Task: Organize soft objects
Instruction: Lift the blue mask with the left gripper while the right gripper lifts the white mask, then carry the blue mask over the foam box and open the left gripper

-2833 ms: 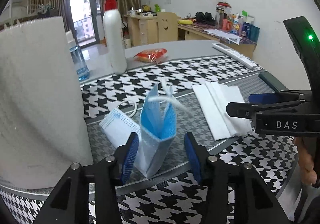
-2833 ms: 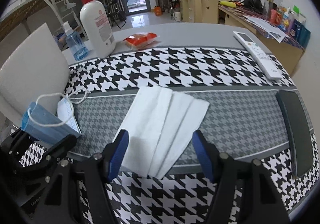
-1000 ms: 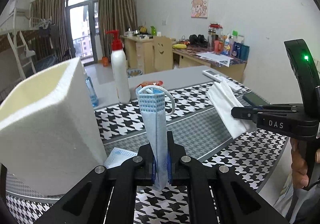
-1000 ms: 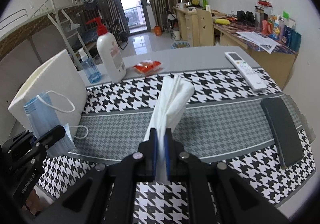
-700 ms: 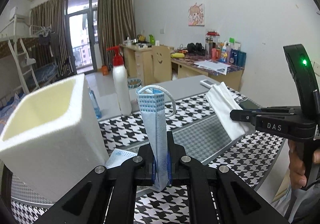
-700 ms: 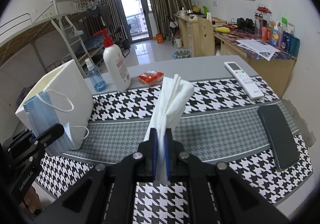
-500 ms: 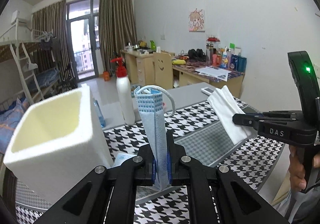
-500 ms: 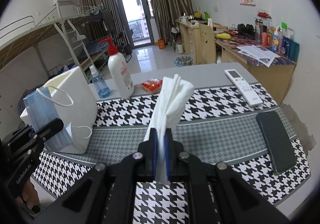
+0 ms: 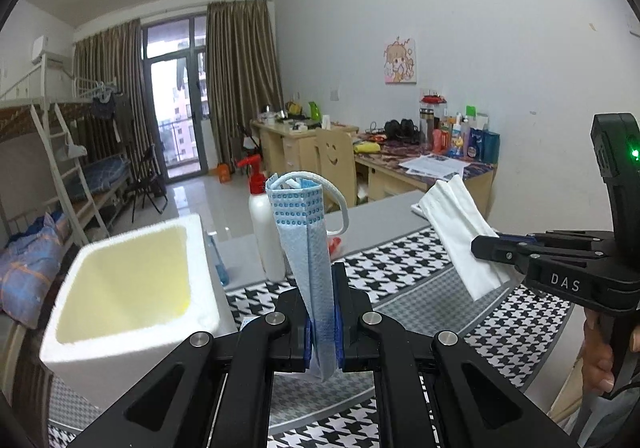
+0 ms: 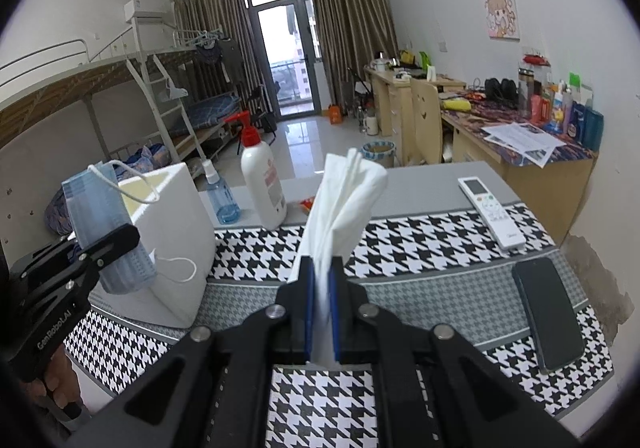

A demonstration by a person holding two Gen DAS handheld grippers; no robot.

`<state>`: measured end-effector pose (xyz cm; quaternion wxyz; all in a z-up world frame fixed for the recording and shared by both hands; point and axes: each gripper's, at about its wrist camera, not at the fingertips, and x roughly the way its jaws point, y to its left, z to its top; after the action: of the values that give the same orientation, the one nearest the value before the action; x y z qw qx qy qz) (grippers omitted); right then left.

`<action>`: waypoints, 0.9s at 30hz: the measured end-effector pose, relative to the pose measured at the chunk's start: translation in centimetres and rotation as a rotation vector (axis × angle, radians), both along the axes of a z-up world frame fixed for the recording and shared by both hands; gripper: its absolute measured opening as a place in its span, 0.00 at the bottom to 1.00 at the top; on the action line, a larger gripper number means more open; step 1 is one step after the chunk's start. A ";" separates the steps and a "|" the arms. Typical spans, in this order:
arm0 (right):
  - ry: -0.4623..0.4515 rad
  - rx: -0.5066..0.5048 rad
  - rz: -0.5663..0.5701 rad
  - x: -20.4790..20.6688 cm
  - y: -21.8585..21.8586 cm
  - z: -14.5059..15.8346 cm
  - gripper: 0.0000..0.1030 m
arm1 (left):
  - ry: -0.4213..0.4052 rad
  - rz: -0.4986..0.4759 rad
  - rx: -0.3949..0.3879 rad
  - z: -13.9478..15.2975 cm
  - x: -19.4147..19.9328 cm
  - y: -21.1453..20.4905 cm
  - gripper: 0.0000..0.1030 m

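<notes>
My left gripper is shut on a folded blue face mask, which stands upright above the table with its ear loop curling right. The same mask shows at the left of the right wrist view, beside the open white foam box. My right gripper is shut on a bunch of white tissues that stick up from the jaws. In the left wrist view those tissues hang at the right, and the foam box stands at lower left, its mouth facing up.
A white pump bottle, a small blue bottle and a red packet stand behind the houndstooth mat. A remote and a black phone lie at the right. A second mask lies by the box.
Both grippers closed on the mask and the tissues and lifted them off the table. Over the last second both have kept rising, so the box mouth now shows from above.
</notes>
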<state>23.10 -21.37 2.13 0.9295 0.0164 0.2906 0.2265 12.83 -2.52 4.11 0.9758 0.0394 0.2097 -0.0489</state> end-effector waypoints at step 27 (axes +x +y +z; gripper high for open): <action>-0.109 0.030 0.092 -0.2 3.0 3.3 0.09 | -0.116 0.127 -0.007 3.5 -0.5 3.4 0.08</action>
<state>22.85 -18.34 5.40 0.9323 0.0047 0.2364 0.2737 12.36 0.83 7.60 0.9876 0.0256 0.1545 0.0147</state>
